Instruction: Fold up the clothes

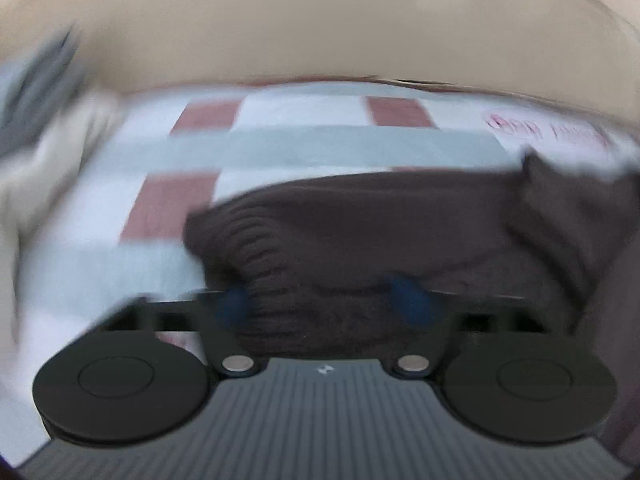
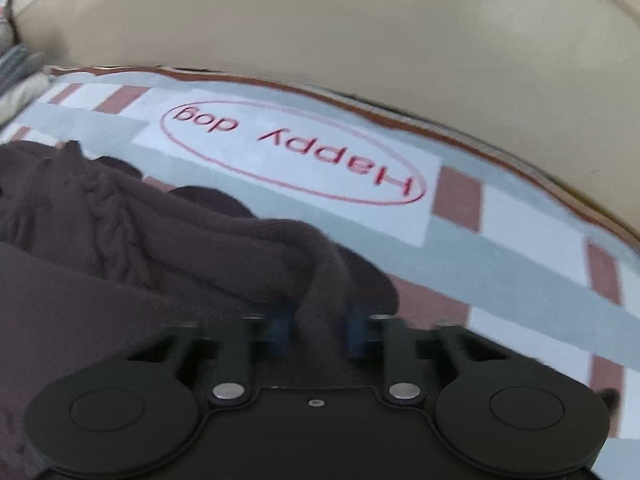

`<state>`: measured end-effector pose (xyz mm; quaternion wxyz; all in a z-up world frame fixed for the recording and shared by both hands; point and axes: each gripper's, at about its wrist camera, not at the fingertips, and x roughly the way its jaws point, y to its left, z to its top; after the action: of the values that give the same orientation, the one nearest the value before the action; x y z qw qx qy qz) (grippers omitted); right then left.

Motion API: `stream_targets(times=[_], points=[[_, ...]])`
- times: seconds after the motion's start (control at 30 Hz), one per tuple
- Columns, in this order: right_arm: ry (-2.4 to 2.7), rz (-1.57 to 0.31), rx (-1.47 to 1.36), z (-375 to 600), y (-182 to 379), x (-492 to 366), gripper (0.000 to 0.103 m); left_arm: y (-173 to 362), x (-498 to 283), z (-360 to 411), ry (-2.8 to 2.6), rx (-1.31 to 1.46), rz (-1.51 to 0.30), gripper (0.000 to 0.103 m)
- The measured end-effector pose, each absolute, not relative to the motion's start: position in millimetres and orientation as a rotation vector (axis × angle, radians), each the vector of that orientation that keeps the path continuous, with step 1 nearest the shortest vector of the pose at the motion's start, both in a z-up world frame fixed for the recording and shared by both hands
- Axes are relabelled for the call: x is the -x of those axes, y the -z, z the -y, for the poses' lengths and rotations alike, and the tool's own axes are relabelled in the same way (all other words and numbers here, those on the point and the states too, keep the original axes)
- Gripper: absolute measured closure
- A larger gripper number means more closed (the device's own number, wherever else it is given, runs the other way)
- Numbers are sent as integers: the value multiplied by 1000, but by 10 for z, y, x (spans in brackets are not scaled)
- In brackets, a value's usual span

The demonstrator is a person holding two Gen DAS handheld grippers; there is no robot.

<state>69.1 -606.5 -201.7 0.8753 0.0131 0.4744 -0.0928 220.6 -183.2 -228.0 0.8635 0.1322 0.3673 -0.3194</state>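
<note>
On a checked mat [image 2: 520, 216] printed "Happy dog" inside a red oval lies a dark brown cable-knit sweater [image 2: 132, 232], bunched. Both grippers pinch its fabric: left gripper [image 1: 322, 304] at a ribbed edge, right gripper [image 2: 318, 332] on a thick fold.

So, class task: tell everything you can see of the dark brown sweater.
The sweater is dark brown knit, seemingly wool, with a ribbed band in the left view and a cable braid in the right. It lies crumpled in thick folds on the checked blanket, below its "Happy dog" oval. The left claw straddles the ribbing; the right claw has a fold between its blue pads.
</note>
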Motion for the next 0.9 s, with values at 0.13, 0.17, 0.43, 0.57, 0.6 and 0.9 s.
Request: stream_targets(times=[0.13,0.17,0.43,0.57,0.6,0.9], points=[[306,-892,-12,6023,1829,-515,88,2065,-2009,1969,627,-332,-660,98],[336,-863,-19,6038,1763,-462,89,1984,-1951,1996,605,-357,-610,98],[429,-775,56,6194,1289,-597,91,1455,-2093,2224,504,-355,-415,98],[505,-764,51,6312,1212,-880,91,1340,-2370,2382,454,-341,-384,97],[525,-761,50,6342,1194,-952,90,1335,-2440,2422,432,-342,-366,97],[410,-905,-244,6576,1384,-992,44,1809,-2805,2417,391,-227,-771,62]])
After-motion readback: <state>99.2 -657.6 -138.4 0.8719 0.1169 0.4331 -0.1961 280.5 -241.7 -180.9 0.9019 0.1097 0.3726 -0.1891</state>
